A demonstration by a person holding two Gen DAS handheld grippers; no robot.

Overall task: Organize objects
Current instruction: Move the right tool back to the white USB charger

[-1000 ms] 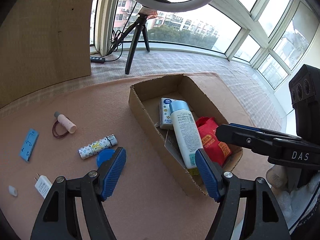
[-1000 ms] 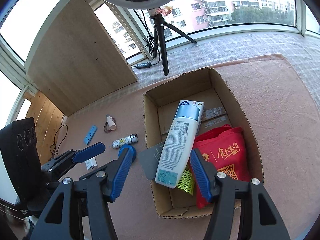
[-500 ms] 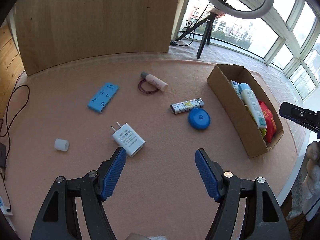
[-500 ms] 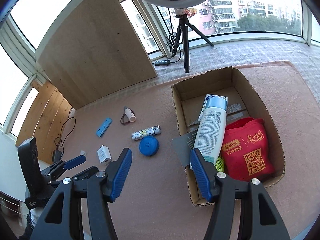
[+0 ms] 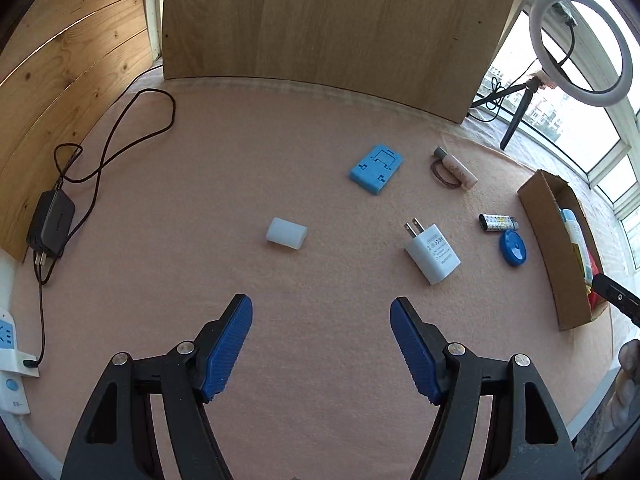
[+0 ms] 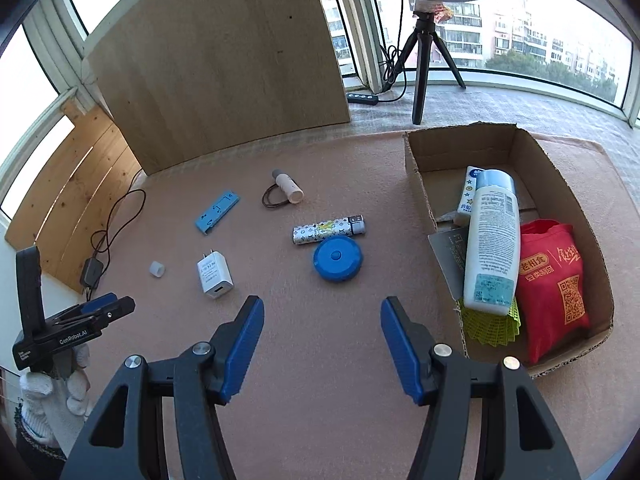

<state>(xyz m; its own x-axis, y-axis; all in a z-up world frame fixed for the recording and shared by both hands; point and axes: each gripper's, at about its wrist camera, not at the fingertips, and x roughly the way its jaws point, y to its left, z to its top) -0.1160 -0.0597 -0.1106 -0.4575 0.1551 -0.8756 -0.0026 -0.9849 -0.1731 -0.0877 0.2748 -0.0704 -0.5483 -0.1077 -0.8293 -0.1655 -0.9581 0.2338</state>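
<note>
Loose items lie on the pink mat: a small white cap [image 5: 286, 233] [image 6: 157, 269], a white charger plug [image 5: 432, 253] [image 6: 214, 275], a blue flat holder [image 5: 376, 168] [image 6: 217, 212], a beige tube on a hair tie [image 5: 456, 167] [image 6: 287, 187], a patterned lighter [image 5: 498, 222] [image 6: 329, 229] and a blue round disc [image 5: 513, 247] [image 6: 338, 259]. The cardboard box [image 6: 568, 196] [image 5: 548, 240] holds a white bottle [image 6: 493, 244], a red bag [image 6: 552, 284] and more. My left gripper [image 5: 321, 320] is open and empty, just short of the cap. My right gripper [image 6: 322, 320] is open and empty, near the disc.
A wooden board [image 5: 332, 20] stands at the back of the mat. A black power adapter with cable [image 5: 51, 222] and a power strip [image 5: 8, 344] lie at the left edge. A ring light on a tripod [image 6: 424, 52] stands behind the box.
My left gripper has swung left, away from the box, and now faces the cap and charger. My right gripper has pulled back from the box toward the loose items. Both stayed open.
</note>
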